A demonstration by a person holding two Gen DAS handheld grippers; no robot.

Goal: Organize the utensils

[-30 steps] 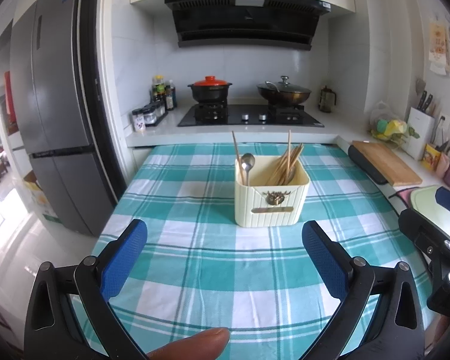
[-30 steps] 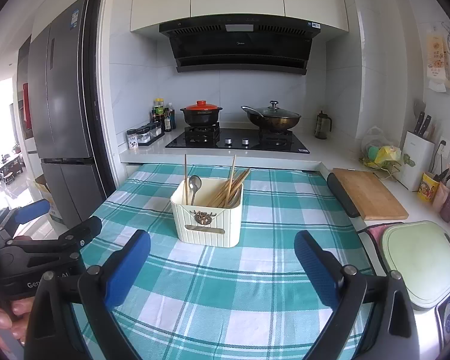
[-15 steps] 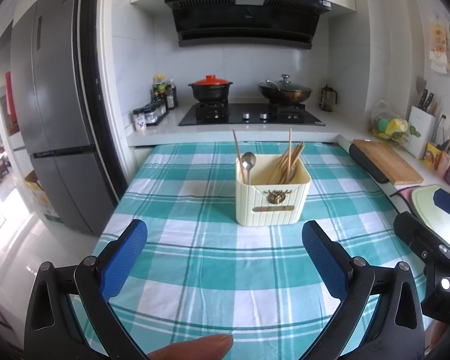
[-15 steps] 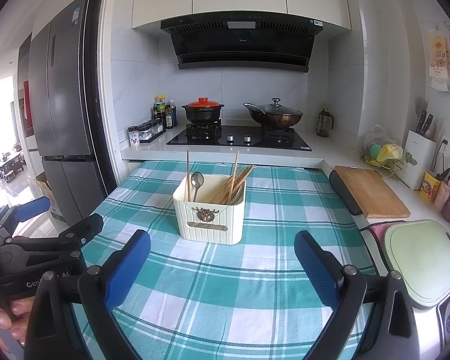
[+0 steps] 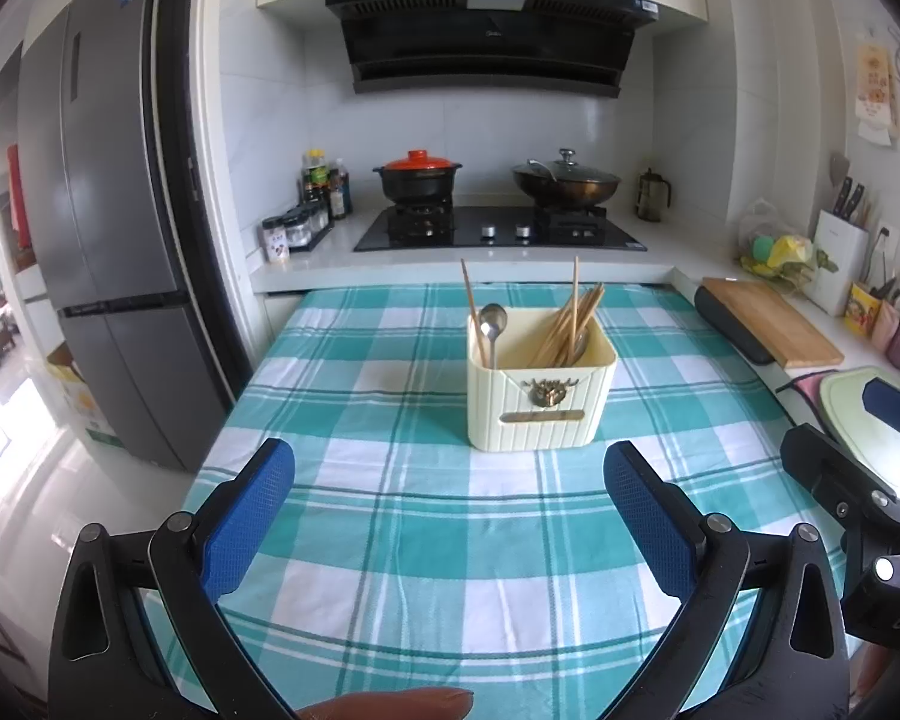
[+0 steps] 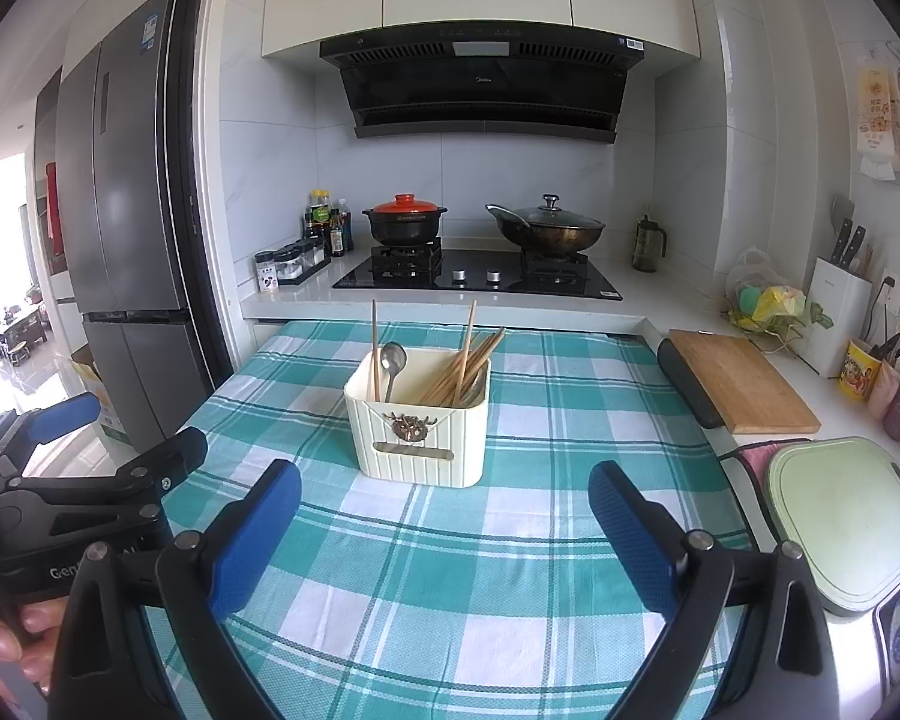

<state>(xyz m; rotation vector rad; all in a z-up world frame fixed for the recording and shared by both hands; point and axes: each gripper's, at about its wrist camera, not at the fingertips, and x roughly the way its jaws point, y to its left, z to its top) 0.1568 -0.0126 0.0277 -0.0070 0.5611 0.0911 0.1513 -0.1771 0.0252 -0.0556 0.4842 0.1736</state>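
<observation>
Woven cloth, ribbed plastic, bare wood, shiny metal

I see a matt checked tablecloth (image 5: 390, 540), glossy cream holder (image 5: 540, 402), wooden chopsticks (image 5: 570, 324), polished spoon (image 5: 493, 324).

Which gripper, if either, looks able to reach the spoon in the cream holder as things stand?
Probably either. Left gripper and right gripper are open, facing the holder across bare cloth; the spoon stands clear of the chopsticks.
</observation>
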